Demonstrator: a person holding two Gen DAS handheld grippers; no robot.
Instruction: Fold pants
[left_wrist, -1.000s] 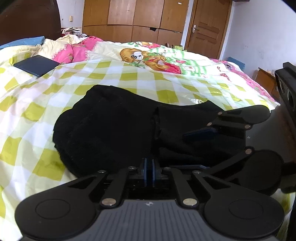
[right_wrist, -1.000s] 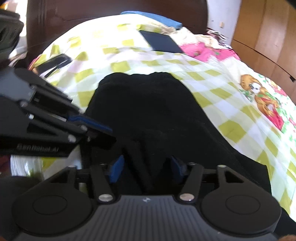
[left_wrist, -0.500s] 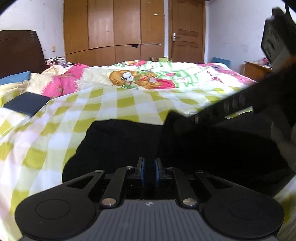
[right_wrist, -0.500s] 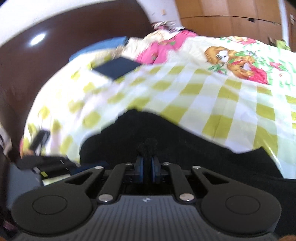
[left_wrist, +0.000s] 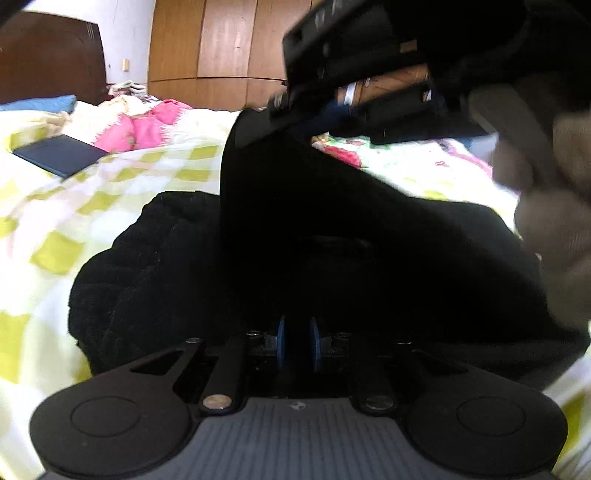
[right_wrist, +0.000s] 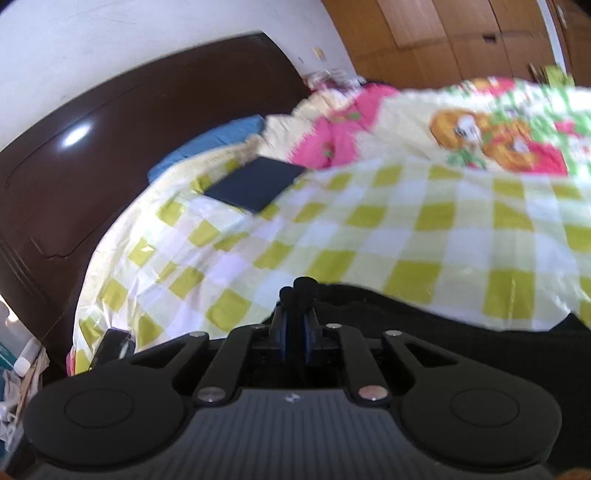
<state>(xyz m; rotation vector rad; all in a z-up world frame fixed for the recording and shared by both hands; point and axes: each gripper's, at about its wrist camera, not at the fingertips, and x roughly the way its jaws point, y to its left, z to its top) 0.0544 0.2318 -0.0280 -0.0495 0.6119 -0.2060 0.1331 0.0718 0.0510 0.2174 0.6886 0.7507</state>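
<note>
Black fleece pants (left_wrist: 155, 258) lie bunched on the yellow-checked bed cover (left_wrist: 55, 221). My left gripper (left_wrist: 297, 339) sits low at their near edge with black cloth between its blue pads (left_wrist: 280, 339), and its jaws are opening a little. In the left wrist view my right gripper (left_wrist: 284, 107) is raised at the top and holds a flap of the pants up in a tent. In its own view the right gripper (right_wrist: 294, 332) is shut on a tuft of pants (right_wrist: 480, 343) that pokes out past the pads. A gloved hand (left_wrist: 554, 229) is at the right.
A dark flat book or tablet (right_wrist: 255, 188) lies on the cover near the blue pillow (right_wrist: 207, 144) and dark headboard (right_wrist: 110, 166). Pink bedding (left_wrist: 147, 125) and a cartoon-print quilt (right_wrist: 498, 140) lie farther back. Wooden wardrobes (left_wrist: 221, 55) line the far wall.
My right gripper shut on the pants, rolled and rose, drawing a flap up and over. My left gripper sank slightly toward the cloth and its pads parted a little.
</note>
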